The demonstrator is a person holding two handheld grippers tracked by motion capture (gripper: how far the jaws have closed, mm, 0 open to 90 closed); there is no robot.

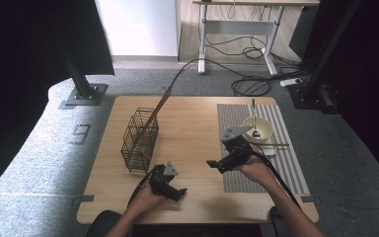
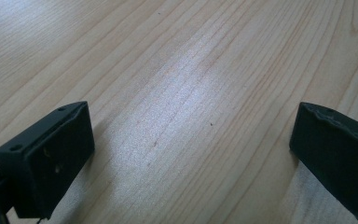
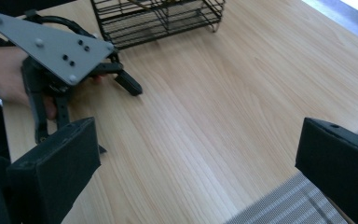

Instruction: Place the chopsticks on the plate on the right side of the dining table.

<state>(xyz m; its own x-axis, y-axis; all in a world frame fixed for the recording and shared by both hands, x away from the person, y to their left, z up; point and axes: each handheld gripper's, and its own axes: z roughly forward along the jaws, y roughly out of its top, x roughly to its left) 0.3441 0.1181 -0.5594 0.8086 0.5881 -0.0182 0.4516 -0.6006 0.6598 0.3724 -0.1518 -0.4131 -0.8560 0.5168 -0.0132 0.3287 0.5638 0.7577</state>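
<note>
Item 1: the wooden surface [image 1: 192, 133], pale grain, which carries everything you work with.

Item 2: a striped grey placemat [image 1: 286, 163] that covers the right part of the surface; your right forearm lies over its near end, and its corner shows in the right gripper view [image 3: 284, 205].

Item 3: a black wire basket [image 1: 139, 139] that stands upright on the left half, with a long brown stick [image 1: 159, 104] leaning out of it toward the far edge. The basket's base shows at the top of the right gripper view [image 3: 158, 18].

Item 4: a cream bowl [image 1: 257, 129] on the far part of the placemat, with a spoon [image 1: 254, 121] standing in it. A thin stick [image 1: 271, 144] lies just beside its near rim.

Item 5: your right gripper [image 1: 216, 164], held at the placemat's left edge and pointing left. Its jaws are spread wide, nothing between them, as the right gripper view [image 3: 196, 168] confirms.

Item 6: your left gripper [image 1: 176, 193], low over the near left surface, just in front of the basket. Its jaws are released and wide apart in the left gripper view [image 2: 191, 149], with bare wood between them. It appears again in the right gripper view [image 3: 121, 88].
</note>
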